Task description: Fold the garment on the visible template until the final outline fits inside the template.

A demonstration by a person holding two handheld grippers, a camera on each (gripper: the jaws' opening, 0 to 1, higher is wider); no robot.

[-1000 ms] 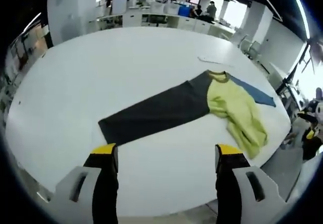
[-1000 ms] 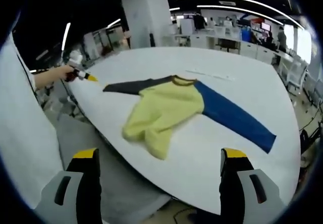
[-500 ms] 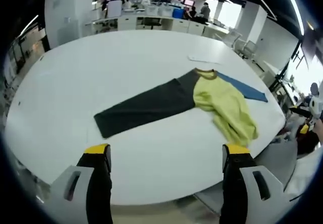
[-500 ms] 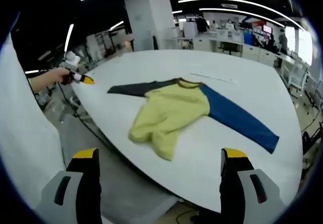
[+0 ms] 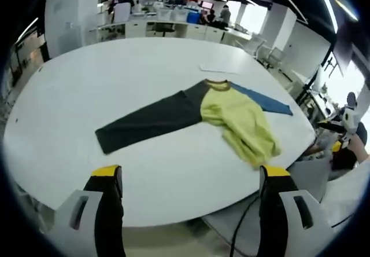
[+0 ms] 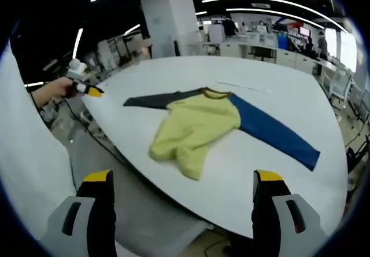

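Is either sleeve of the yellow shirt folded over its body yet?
No: the yellow shirt lies with its dark grey sleeve and blue sleeve both stretched flat outward on the white table.

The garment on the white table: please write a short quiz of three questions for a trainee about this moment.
1. True or false: the garment is already folded into a compact shape.
2. Which sleeve lies stretched toward the right of the right gripper view? A dark grey, B blue, C red.
3. Fill in: the left gripper and the right gripper are both ____ and hold nothing.

Key: 1 false, both sleeves lie spread on the table; 2 B; 3 open.
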